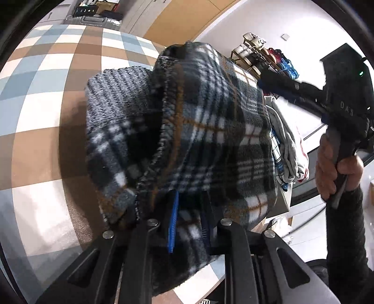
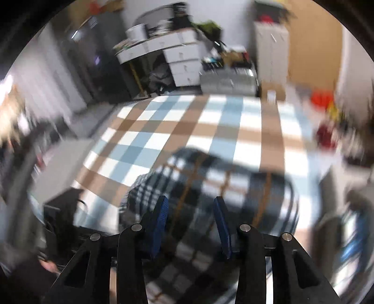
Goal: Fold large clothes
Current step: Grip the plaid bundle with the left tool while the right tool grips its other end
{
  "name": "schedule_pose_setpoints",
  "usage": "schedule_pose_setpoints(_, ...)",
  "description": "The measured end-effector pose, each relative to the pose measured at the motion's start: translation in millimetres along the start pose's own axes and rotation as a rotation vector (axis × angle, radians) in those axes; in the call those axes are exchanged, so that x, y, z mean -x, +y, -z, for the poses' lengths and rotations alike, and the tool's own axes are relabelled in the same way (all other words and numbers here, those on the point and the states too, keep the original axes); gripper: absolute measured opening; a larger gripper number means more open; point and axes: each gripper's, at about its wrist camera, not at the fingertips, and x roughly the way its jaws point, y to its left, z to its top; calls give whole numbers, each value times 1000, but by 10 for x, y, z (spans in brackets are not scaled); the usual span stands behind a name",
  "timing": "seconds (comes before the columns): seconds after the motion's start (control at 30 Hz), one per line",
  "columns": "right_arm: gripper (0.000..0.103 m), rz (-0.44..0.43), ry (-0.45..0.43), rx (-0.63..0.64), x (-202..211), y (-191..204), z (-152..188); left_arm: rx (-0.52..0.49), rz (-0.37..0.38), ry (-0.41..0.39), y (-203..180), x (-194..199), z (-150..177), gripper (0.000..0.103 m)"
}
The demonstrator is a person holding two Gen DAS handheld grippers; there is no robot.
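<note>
- Checked cloth [image 1: 46, 98]: blue, brown and white squares, spread flat across the left of the left wrist view and under everything in the middle of the right wrist view.
- Suitcase [image 1: 93, 21]: silver, at the far edge of the cloth; in it or on it, we cannot tell.
- Left gripper [image 1: 187, 224]: closed on the plaid garment; fleece fills the narrow gap between its blue pads [image 1: 173, 222].
- Plaid garment [image 1: 198, 131]: black, white and grey fleece with thin orange lines. It is bunched and lifted off the cloth, hanging from our left gripper. Its bulk runs away from the camera and up; a ribbed grey lining [image 1: 121, 88] shows on the left at a folded-back edge. We cannot tell its long axis while it is bunched.
- Clothes pile [image 1: 289, 145]: grey, white and blue-checked pieces stacked just right of the garment, partly hidden by it.
- Shoe rack [image 1: 259, 56]: against the wall, behind the pile.
- Right gripper [image 1: 275, 81]: seen from the left camera reaching toward the garment's top right, held by the right hand [image 1: 336, 168]. In its own blurred view the fingers stand wide apart, the garment lying beyond them and nothing held.
- White drawers [image 2: 184, 58]: at the far wall, blurred.
</note>
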Motion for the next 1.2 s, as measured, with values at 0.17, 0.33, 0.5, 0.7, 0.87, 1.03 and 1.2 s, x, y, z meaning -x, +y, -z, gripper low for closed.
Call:
schedule_pose_setpoints(0.17, 34, 74, 141, 107, -590, 234, -286, -19, -30, -7, -72, 26, 8, 12)
schedule_pose_setpoints(0.33, 31, 46, 266, -13, -1099, 117, -346, -13, -61, -7, -28, 15, -19, 12)
schedule_pose_setpoints(0.5, 31, 46, 289, -37, -1233, 98, -342, -39, -107, -10, -160, -29, -24, 12)
schedule_pose_setpoints(0.7, 32, -30, 149, -113, -781, 6, -367, -30, -104, -12, -222, -68, 0, 12)
schedule_pose_setpoints(0.87, 51, -59, 63, -114, -36, -90, -96, -51, -136, -17, -186, 1, 10, 13)
schedule_pose_setpoints(1.03, 51, 67, 33, 43, 289, 68, 460, -54, -148, -15, -217, -22, 8, 13)
schedule_pose_setpoints(1.2, 55, 97, 125, 56, -114, 42, 848, -66, -182, -35, -308, -25, 7, 13)
